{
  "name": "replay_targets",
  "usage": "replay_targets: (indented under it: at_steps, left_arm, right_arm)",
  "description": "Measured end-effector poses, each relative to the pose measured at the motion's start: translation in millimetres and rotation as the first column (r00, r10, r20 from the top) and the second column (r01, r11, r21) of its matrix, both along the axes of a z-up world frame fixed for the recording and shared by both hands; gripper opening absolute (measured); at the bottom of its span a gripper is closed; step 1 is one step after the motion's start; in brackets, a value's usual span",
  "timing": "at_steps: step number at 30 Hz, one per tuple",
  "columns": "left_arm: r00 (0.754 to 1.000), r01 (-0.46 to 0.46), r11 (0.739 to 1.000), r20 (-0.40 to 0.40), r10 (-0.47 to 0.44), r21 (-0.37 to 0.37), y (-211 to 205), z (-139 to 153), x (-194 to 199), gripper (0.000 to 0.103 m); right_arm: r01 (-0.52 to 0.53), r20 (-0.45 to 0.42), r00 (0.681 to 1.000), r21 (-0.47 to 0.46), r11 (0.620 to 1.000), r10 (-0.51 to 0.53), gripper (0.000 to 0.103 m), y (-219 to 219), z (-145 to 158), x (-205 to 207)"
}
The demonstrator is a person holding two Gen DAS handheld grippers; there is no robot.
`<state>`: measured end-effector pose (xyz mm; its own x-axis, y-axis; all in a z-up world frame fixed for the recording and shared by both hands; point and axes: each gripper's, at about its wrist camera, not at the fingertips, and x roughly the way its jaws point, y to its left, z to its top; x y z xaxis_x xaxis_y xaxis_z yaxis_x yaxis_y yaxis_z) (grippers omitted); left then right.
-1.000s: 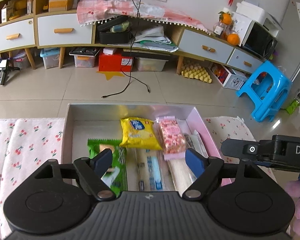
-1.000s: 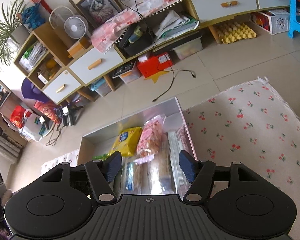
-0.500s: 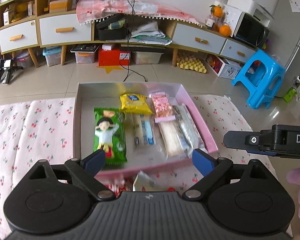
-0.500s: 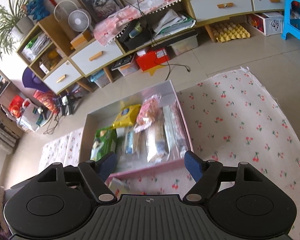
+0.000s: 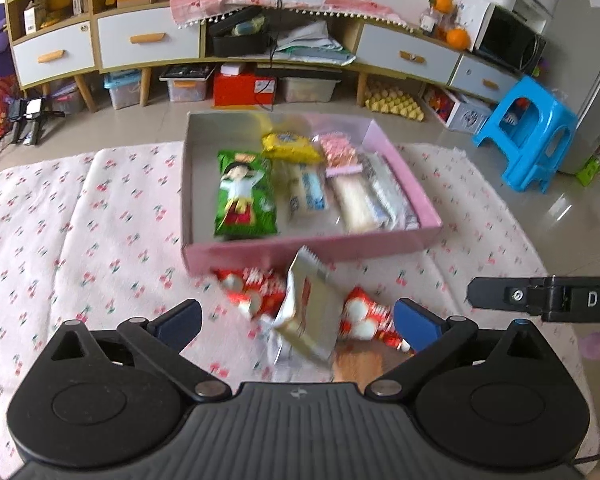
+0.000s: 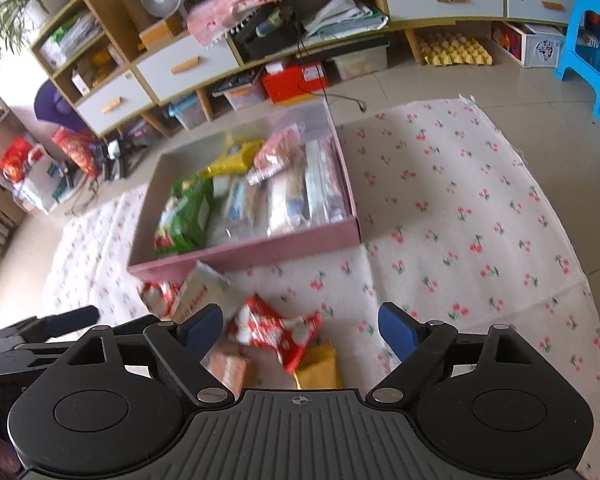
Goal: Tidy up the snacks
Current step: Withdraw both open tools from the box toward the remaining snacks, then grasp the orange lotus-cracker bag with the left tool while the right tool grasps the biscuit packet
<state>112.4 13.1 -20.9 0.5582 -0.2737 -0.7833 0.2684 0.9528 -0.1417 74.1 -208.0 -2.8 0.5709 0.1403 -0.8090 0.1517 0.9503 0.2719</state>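
Cloth (image 5: 80, 240) lying wide, bare right of box (image 6: 244, 254). Box sitting at cloth's far edge, snacks (image 5: 246, 196) lining inside. Loose packets (image 5: 306, 312) piling against near wall. Left gripper (image 5: 298, 320), right gripper (image 6: 300, 328) hovering above, jaws just opening, spread, gripping nothing.

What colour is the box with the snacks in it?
The box is pink outside, greyish inside; the left wrist view shows it best.

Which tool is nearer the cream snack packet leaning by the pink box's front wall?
Left. The cream packet lies between the open left tool's fingers, untouched. The right tool sits to its right, with the packet beyond its left finger.
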Motion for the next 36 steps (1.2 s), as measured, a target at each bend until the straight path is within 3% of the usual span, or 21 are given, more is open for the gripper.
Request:
replay_targets:
  at_steps: [13, 19, 24, 26, 31, 34, 36]
  left_arm:
    - [0.998, -0.002, 0.991, -0.069, 0.011, 0.136, 13, -33, -40, 0.102]
    - [0.993, 0.007, 0.988, -0.119, 0.012, 0.156, 23, -39, -54, 0.102]
    - [0.992, 0.024, 0.986, -0.124, -0.003, 0.167, 26, -40, -63, 0.102]
    - [0.992, 0.028, 0.985, -0.127, -0.006, 0.171, 27, -40, -65, 0.102]
    - [0.99, 0.042, 0.984, -0.136, -0.019, 0.171, 26, -41, -64, 0.102]
    - [0.99, 0.045, 0.984, -0.139, -0.02, 0.174, 24, -42, -63, 0.102]
    - [0.99, 0.045, 0.983, -0.138, -0.02, 0.175, 22, -43, -63, 0.101]
  right_arm:
    - [-0.086, -0.122, 0.989, -0.028, 0.996, 0.082, 0.09, 21, -31, -34]
    - [-0.177, -0.2, 0.963, 0.029, 0.984, 0.179, 0.09, 37, -44, -50]
    - [-0.145, -0.232, 0.958, 0.105, 0.984, 0.166, 0.088, 38, -54, -57]
    - [-0.138, -0.239, 0.957, 0.126, 0.982, 0.165, 0.082, 38, -56, -56]
    - [-0.154, -0.26, 0.947, 0.155, 0.976, 0.19, 0.05, 46, -61, -53]
    - [-0.159, -0.269, 0.945, 0.126, 0.979, 0.188, 0.039, 50, -65, -51]
    - [-0.168, -0.262, 0.946, 0.115, 0.979, 0.193, 0.039, 51, -65, -51]
